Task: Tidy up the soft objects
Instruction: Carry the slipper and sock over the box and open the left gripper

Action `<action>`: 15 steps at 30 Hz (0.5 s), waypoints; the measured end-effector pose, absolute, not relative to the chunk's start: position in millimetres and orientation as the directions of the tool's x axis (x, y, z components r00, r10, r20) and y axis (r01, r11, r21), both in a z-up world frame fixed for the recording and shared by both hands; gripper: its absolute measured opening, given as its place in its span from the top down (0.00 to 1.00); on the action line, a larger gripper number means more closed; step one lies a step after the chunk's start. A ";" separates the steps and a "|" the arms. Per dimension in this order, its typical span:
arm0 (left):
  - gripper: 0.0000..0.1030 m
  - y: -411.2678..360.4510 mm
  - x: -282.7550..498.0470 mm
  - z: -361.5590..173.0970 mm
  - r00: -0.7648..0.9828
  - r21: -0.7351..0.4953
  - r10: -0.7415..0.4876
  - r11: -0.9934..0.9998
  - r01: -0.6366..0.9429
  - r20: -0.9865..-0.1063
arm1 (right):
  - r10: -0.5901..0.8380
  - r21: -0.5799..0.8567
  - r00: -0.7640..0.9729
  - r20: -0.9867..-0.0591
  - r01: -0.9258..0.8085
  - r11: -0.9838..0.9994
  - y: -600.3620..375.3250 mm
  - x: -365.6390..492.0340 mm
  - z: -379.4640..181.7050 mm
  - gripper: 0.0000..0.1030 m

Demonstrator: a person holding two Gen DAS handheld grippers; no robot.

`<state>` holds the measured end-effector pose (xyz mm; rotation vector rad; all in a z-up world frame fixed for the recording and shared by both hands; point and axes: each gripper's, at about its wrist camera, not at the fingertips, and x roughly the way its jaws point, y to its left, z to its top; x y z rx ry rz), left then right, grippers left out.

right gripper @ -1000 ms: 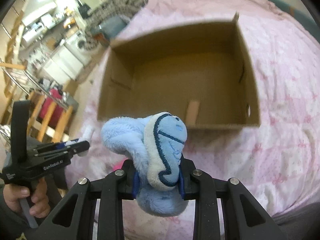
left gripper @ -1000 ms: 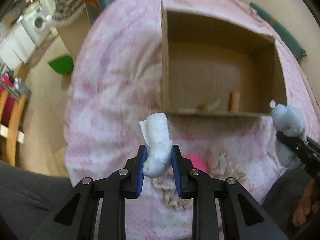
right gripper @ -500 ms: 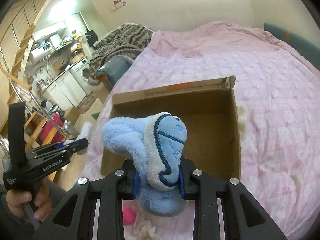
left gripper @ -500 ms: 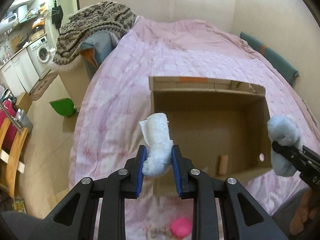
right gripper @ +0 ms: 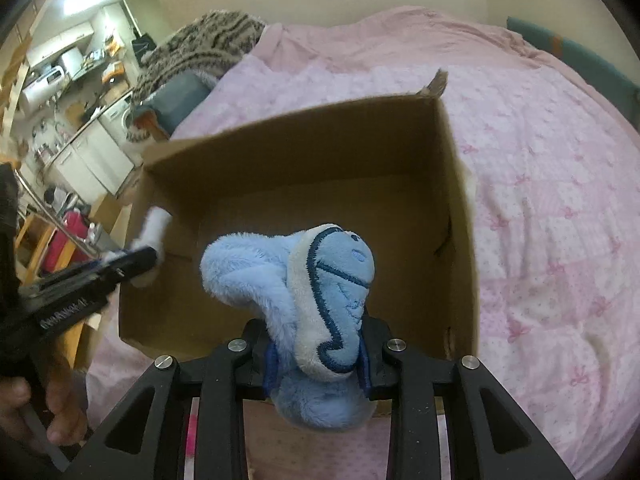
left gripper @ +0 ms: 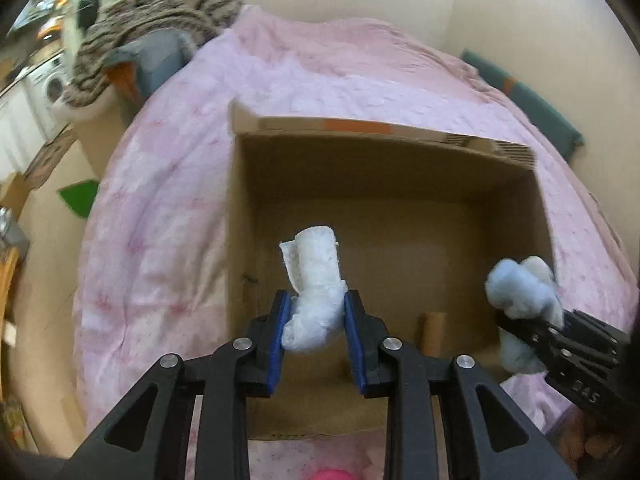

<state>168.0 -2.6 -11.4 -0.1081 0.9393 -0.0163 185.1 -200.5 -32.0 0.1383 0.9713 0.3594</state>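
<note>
My left gripper (left gripper: 316, 332) is shut on a rolled white cloth (left gripper: 314, 276) and holds it over the near left part of an open cardboard box (left gripper: 384, 136) on a pink bed. My right gripper (right gripper: 316, 364) is shut on a blue plush toy (right gripper: 304, 292) and holds it over the box's (right gripper: 304, 128) near edge. The plush (left gripper: 520, 292) shows at the right of the left wrist view. The white cloth (right gripper: 154, 228) shows at the left of the right wrist view. The box floor looks bare apart from a strip of tape (left gripper: 432, 328).
The pink bedspread (right gripper: 540, 200) surrounds the box. A pink ball (left gripper: 332, 474) lies on the bed in front of the box. A striped blanket (left gripper: 160, 24) is heaped at the bed's far left. A kitchen area (right gripper: 68, 92) lies beyond the bed's left edge.
Both grippers have moved forward with their loads and now hang over the box opening. The box looks nearer and larger. The grips have not changed.
</note>
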 end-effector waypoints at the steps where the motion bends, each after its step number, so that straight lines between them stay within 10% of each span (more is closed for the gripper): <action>1: 0.77 -1.8 167.4 -12.4 0.598 -0.085 -0.045 0.996 -0.038 -0.800 | 0.359 0.275 0.504 -0.786 -0.235 0.932 -199.8 185.3 -33.9 0.69; 15: 0.77 -1.9 159.7 -17.0 0.594 -0.026 -0.002 0.999 -0.032 -0.804 | 0.332 0.257 0.463 -0.822 -0.218 0.941 -196.6 186.3 -49.7 0.67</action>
